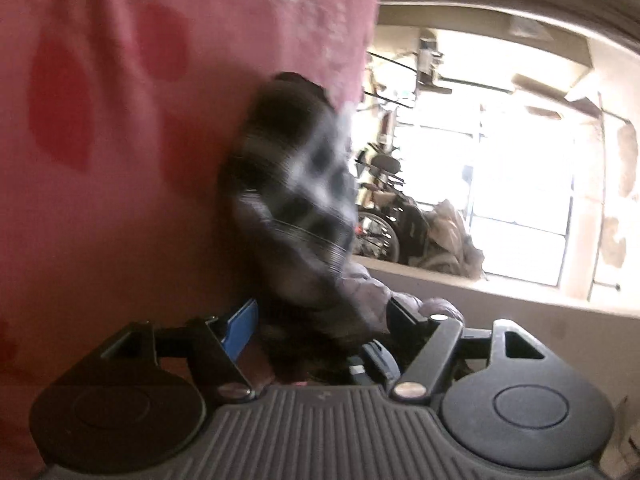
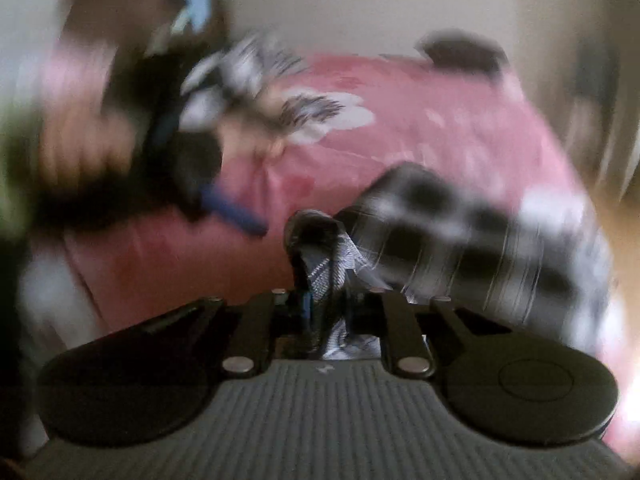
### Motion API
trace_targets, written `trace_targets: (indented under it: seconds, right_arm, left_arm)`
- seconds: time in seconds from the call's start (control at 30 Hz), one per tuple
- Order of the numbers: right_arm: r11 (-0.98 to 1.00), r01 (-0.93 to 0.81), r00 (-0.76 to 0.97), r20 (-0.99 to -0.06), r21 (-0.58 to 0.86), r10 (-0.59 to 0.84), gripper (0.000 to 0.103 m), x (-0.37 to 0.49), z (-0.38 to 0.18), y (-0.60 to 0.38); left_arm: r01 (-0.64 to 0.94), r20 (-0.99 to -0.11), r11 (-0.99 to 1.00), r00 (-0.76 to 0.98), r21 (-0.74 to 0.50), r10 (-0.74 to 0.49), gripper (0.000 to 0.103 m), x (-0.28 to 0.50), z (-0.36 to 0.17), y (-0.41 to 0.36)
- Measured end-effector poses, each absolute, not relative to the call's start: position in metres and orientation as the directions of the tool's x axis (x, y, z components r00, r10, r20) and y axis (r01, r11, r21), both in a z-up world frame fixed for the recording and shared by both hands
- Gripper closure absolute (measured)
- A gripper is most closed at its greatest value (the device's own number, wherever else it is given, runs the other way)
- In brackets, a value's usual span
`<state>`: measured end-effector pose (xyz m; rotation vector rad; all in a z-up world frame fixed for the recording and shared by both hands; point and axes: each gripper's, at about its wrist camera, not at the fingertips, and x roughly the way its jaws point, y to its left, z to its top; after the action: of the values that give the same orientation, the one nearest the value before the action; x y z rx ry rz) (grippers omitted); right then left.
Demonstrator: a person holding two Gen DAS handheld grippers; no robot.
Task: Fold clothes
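near bed edge (image 2: 552,152), right hand-held gripper (image 2: 320,276) pinching plaid cloth (image 2: 460,232), left hand-held gripper (image 1: 320,320) spread

Bed under a pink flowered sheet (image 2: 460,148) — black-and-white checked garment (image 2: 460,232) on it; dark cushion (image 2: 460,54) at its far edge

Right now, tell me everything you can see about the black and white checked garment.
The checked garment is soft woven cloth in black and white squares with thin pale stripes, blurred in both views. It lies crumpled on the pink floral bedsheet, not yet folded. One bunched corner is pinched between the shut fingers of the right gripper. In the left wrist view it hangs between the left gripper's open fingers.
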<state>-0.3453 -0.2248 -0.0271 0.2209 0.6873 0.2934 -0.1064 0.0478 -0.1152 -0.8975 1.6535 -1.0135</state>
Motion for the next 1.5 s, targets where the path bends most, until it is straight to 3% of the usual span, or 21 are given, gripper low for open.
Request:
trace_targets:
  seconds: [0.1,0.23,0.37,0.53,0.7,0.83,0.87,0.93,1.03,1.13,1.27,1.37,1.43,1.5]
  right_arm:
    - [0.849,-0.103,0.742,-0.528,0.519,0.413,0.091,-0.340,-0.034,-0.253]
    - [0.784,-0.085,0.735,-0.492,0.615,0.466,0.091,-0.340,-0.047,-0.262]
    - [0.787,-0.122,0.711,-0.500,0.605,0.495,0.088,-0.341,-0.052,-0.251]
    - [0.830,-0.194,0.668,-0.550,0.522,0.502,0.084,-0.347,-0.047,-0.238]
    - [0.853,-0.295,0.630,-0.584,0.430,0.512,0.056,-0.361,-0.036,-0.227]
    - [0.864,-0.272,0.647,-0.584,0.424,0.491,0.055,-0.371,-0.031,-0.236]
    - [0.866,-0.251,0.660,-0.579,0.432,0.480,0.055,-0.372,-0.031,-0.241]
    - [0.870,-0.202,0.687,-0.569,0.450,0.453,0.055,-0.376,-0.032,-0.253]
    - [0.871,-0.115,0.729,-0.555,0.477,0.400,0.055,-0.382,-0.035,-0.273]
    - [0.866,-0.043,0.759,-0.547,0.497,0.352,0.055,-0.389,-0.037,-0.290]
    - [0.875,-0.013,0.771,-0.552,0.484,0.316,0.055,-0.395,-0.038,-0.302]
    - [0.901,-0.005,0.761,-0.583,0.434,0.285,0.055,-0.391,-0.040,-0.300]
    - [0.917,-0.013,0.756,-0.596,0.399,0.270,0.055,-0.387,-0.040,-0.296]
    - [0.936,-0.045,0.758,-0.598,0.350,0.260,0.055,-0.386,-0.037,-0.290]
  left_arm:
    - [-0.095,-0.367,0.407,-0.283,-0.908,-0.886,0.032,-0.113,-0.121,0.043]
    - [-0.096,-0.349,0.393,-0.305,-0.914,-0.886,0.028,-0.124,-0.125,0.024]
    - [-0.153,-0.310,0.363,-0.289,-0.919,-0.906,0.027,-0.129,-0.136,0.011]
    - [-0.154,-0.322,0.379,-0.302,-0.913,-0.897,0.027,-0.131,-0.139,0.007]
    - [-0.143,-0.344,0.403,-0.314,-0.904,-0.885,0.027,-0.135,-0.139,0.013]
    - [-0.094,-0.407,0.459,-0.331,-0.884,-0.851,0.030,-0.136,-0.141,0.016]
    - [-0.069,-0.432,0.479,-0.334,-0.875,-0.838,0.032,-0.137,-0.141,0.016]
    - [-0.004,-0.482,0.513,-0.337,-0.858,-0.809,0.056,-0.141,-0.139,0.015]
    - [0.116,-0.556,0.552,-0.335,-0.826,-0.761,0.084,-0.148,-0.131,0.009]
    - [0.251,-0.631,0.579,-0.307,-0.776,-0.712,0.089,-0.154,-0.117,0.008]
    - [0.409,-0.752,0.638,-0.251,-0.653,-0.609,0.088,-0.159,-0.109,0.007]
    - [0.359,-0.739,0.647,-0.271,-0.673,-0.617,0.080,-0.155,-0.117,0.006]
    - [0.330,-0.716,0.637,-0.273,-0.697,-0.642,0.064,-0.150,-0.115,0.008]
    - [0.358,-0.722,0.631,-0.250,-0.688,-0.645,0.057,-0.150,-0.112,0.007]
